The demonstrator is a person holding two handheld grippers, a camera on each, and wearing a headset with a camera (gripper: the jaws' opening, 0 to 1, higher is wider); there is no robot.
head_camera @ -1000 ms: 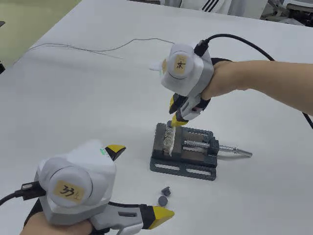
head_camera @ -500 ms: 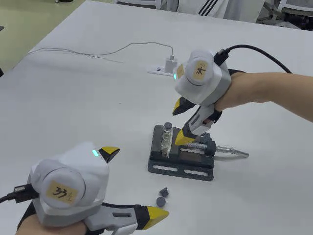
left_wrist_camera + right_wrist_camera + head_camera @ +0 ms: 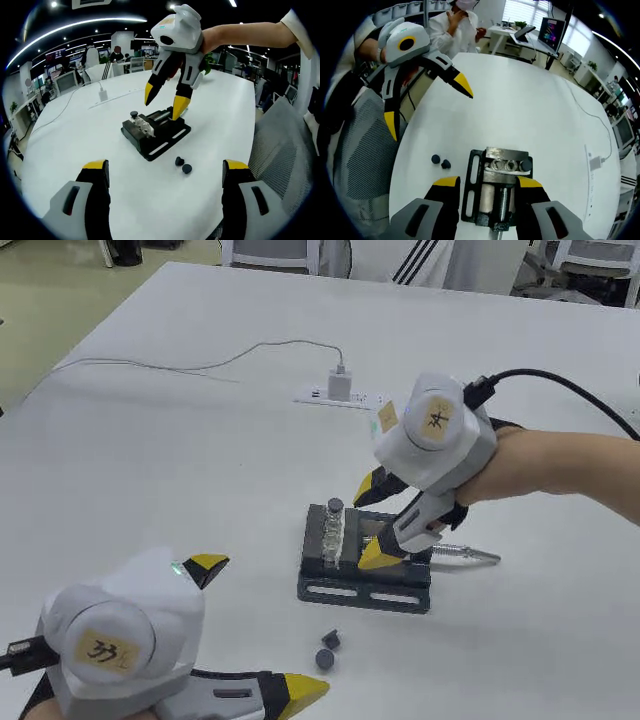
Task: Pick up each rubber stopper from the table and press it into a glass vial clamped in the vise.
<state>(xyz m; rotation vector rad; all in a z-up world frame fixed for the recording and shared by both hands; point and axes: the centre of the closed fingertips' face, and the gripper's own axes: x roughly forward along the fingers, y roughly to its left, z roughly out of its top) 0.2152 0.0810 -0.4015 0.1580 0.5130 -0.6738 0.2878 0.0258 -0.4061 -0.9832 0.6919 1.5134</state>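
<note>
Right gripper (image 3: 372, 523) held over vise (image 3: 365, 585) at bench (image 3: 150, 440) centre, fingers spread, nothing pinched. Left gripper (image 3: 252, 628) held near left, fingers spread wide, empty. Glass vials (image 3: 332, 540) clamped in vise; far one capped with fitted stopper (image 3: 335, 506). Two loose stoppers (image 3: 326, 650) seen on bench, just near side of vise.

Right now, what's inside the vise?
A row of glass vials clamped in the vise; one end vial carries a dark stopper. Their lower parts are hidden by the vise body.
</note>
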